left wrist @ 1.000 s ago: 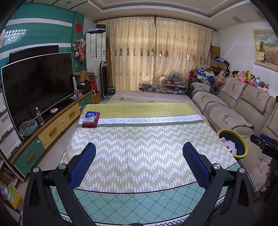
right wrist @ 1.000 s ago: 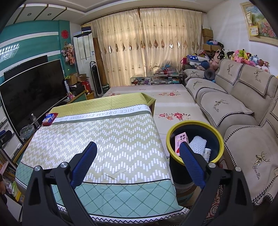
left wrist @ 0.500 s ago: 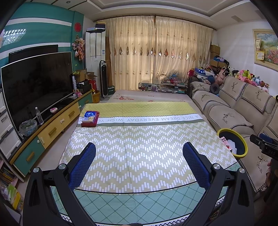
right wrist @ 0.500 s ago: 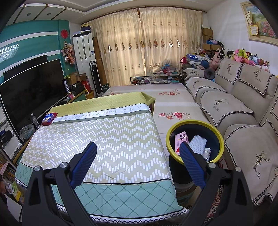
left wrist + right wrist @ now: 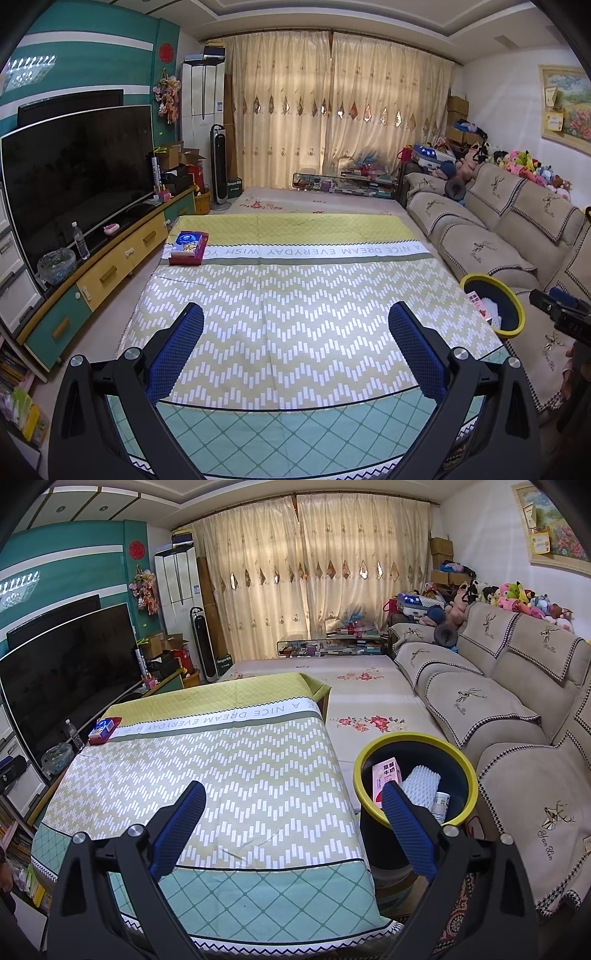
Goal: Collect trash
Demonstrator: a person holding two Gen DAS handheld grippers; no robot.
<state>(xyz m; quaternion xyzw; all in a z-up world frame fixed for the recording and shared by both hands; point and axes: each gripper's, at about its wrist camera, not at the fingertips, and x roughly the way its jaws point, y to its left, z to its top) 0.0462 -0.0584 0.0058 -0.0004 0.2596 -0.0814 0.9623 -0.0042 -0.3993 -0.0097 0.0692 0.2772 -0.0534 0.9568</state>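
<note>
My left tool [image 5: 295,325] and right tool [image 5: 293,803] both hang spread apart, empty, over the table [image 5: 221,775]. At lower right, the yellow-rimmed bin [image 5: 469,771] holds a pink carton [image 5: 386,775] standing upright, white foam netting [image 5: 423,781] and a small bottle [image 5: 441,801].

You barely moved. In the left wrist view the whole scene slid a hair up and to the left over the last second: the red box [image 5: 187,248] on the table cloth [image 5: 295,280] and the yellow-rimmed bin [image 5: 509,334] each ended up slightly off their earlier spots, so you tipped the left gripper [image 5: 295,307] a touch down and to the right. From the right gripper [image 5: 291,787], any shift was too small to tell
</note>
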